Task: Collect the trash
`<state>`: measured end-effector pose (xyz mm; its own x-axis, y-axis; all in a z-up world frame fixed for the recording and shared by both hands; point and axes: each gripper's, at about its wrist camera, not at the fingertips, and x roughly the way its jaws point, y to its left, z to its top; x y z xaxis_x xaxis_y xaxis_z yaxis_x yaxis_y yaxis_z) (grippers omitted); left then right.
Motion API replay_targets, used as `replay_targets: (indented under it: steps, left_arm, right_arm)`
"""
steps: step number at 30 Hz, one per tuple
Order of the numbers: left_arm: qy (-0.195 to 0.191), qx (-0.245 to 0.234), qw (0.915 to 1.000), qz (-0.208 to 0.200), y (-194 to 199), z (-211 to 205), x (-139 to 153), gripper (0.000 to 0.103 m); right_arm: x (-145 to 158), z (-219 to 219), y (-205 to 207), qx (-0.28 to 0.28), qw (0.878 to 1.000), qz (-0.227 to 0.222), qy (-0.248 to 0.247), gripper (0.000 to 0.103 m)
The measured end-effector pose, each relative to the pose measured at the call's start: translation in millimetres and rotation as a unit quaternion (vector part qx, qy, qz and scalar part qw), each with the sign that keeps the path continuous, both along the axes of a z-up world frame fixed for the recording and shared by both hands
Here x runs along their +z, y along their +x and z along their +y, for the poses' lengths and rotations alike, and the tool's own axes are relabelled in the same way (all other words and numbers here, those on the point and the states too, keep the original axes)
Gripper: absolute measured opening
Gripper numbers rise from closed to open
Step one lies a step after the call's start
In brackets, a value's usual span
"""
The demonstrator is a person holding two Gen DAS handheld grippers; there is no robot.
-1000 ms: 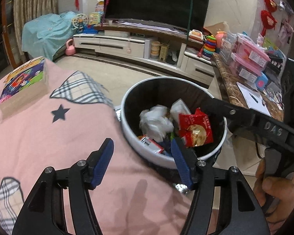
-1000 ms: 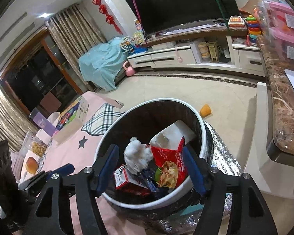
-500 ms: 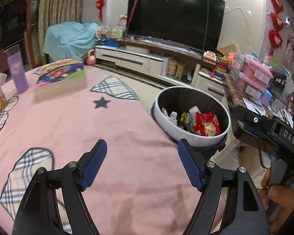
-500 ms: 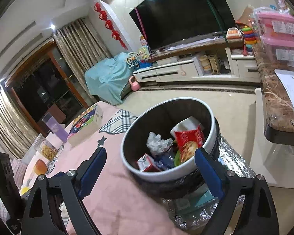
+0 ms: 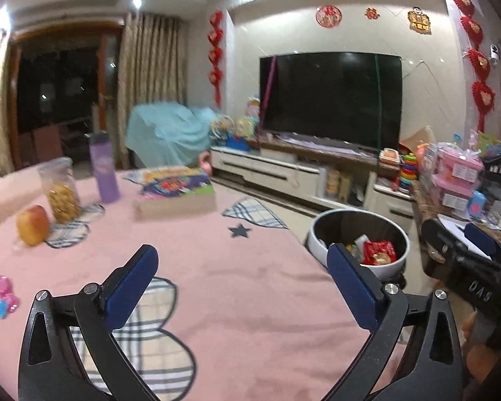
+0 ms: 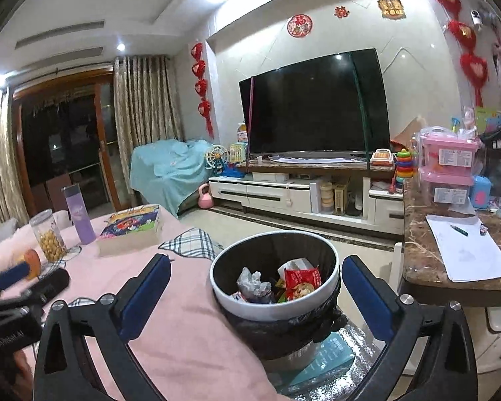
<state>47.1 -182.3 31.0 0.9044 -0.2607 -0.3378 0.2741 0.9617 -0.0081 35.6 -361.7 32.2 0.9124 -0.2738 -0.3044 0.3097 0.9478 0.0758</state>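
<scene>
Pink tablecloth [image 5: 237,287] bare ahead; bin [image 6: 274,304] beside table edge

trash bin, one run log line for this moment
trash bin: holds wrappers | left hand-held gripper: opening, empty | right hand-held gripper: opening, empty

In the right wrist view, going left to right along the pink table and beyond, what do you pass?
Snack jar → purple bottle → book → trash bin → marble counter with paper.
</scene>
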Motion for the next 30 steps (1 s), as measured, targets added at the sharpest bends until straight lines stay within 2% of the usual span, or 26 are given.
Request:
replay_targets:
  steps: [7, 13, 30]
  left_arm:
    - [0.005, 0.035, 0.9991, -0.025, -13, 16, -7, 0.103]
    - [0.002, 0.052, 0.9983, -0.028, -20, 25, -13, 0.103]
    - [0.004, 0.057, 0.9979, -0.03, -34, 28, -18, 0.103]
  right_arm:
    - [-17, 13, -7, 0.004, 1.0, -0.003, 0.0, 0.103]
    - [-21, 19, -15, 0.016, 1.0, -0.006, 0.001, 0.103]
    - [-23, 26, -22, 0.031, 0.999, 0.001, 0.006, 0.103]
